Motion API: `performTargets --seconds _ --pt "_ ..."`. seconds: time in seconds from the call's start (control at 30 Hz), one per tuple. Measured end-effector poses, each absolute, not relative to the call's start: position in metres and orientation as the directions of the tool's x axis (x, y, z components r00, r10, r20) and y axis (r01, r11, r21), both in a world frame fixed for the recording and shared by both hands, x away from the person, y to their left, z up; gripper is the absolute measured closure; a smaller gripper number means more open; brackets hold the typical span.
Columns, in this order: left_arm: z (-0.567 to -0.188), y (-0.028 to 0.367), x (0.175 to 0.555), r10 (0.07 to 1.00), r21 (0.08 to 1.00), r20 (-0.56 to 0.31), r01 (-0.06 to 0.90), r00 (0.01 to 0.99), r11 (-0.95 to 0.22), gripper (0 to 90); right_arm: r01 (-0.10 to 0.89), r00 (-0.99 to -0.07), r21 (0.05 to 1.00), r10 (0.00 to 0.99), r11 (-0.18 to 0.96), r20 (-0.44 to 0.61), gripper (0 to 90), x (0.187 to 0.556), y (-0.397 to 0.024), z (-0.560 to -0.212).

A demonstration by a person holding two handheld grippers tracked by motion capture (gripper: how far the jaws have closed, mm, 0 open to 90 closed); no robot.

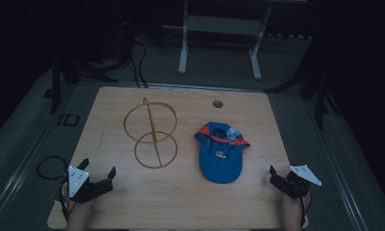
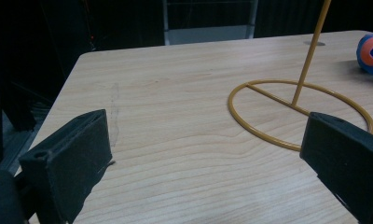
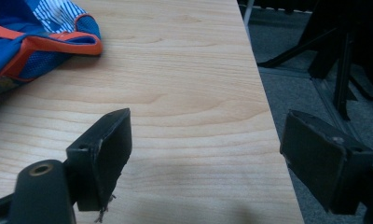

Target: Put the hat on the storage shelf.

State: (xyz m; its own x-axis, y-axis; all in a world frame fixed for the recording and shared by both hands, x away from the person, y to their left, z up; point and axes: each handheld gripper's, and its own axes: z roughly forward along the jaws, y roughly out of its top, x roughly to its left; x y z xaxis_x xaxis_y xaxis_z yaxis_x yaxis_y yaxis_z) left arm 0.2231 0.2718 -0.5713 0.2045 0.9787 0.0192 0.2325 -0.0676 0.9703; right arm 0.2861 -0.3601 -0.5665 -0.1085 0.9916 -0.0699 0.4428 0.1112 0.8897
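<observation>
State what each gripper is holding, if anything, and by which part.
Nothing is held. The left gripper and right gripper both have open jaws with only bare table between them, apart from the cap and wire stand.

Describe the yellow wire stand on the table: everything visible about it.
The yellow wire stand looks like thin metal rod, painted mustard yellow. It has a flat ring base with a crossbar lying on the wooden table, a slim upright post rising from that crossbar, and a second ring at the top, which the high view shows overlapping the base ring. It stands upright, left of the blue cap and apart from it. Nothing hangs on it and nothing but the table touches it.
</observation>
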Motion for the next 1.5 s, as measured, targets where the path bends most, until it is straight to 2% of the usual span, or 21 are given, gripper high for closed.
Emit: performTargets --seconds 0.37,0.73,1.0,1.17,1.33,1.43,1.5 --pt "-0.57 0.267 0.224 0.973 0.971 0.022 0.228 0.23 -0.076 2.2 0.475 -0.169 0.875 0.986 0.092 -0.012 16.4 0.286 -0.353 -0.563" --pt "-0.569 0.259 0.226 0.962 0.973 0.006 0.22 0.272 -0.068 2.2 0.463 -0.232 0.876 0.972 0.136 -0.029 15.9 0.294 -0.344 -0.513" --pt "-0.57 0.257 0.227 0.952 0.972 0.027 0.213 0.306 -0.096 2.2 0.487 -0.308 0.854 0.951 0.181 -0.026 14.3 0.314 -0.334 -0.481" --pt "-0.571 0.253 0.228 0.943 0.967 0.043 0.222 0.331 -0.122 2.3 0.513 -0.367 0.84 0.93 0.176 0.029 14.1 0.332 -0.328 -0.464" --pt "-0.572 0.253 0.228 0.94 0.966 0.039 0.23 0.339 -0.122 2.3 0.518 -0.446 0.822 0.895 0.237 0.023 14.0 0.351 -0.314 -0.458" --pt "-0.572 0.254 0.229 0.942 0.964 0.03 0.239 0.335 -0.116 2.2 0.523 -0.477 0.808 0.879 0.271 0.014 15.4 0.362 -0.306 -0.459" --pt "-0.572 0.254 0.229 0.942 0.964 0.027 0.239 0.335 -0.113 2.2 0.518 -0.499 0.806 0.866 0.286 0.013 22.0 0.369 -0.3 -0.46"
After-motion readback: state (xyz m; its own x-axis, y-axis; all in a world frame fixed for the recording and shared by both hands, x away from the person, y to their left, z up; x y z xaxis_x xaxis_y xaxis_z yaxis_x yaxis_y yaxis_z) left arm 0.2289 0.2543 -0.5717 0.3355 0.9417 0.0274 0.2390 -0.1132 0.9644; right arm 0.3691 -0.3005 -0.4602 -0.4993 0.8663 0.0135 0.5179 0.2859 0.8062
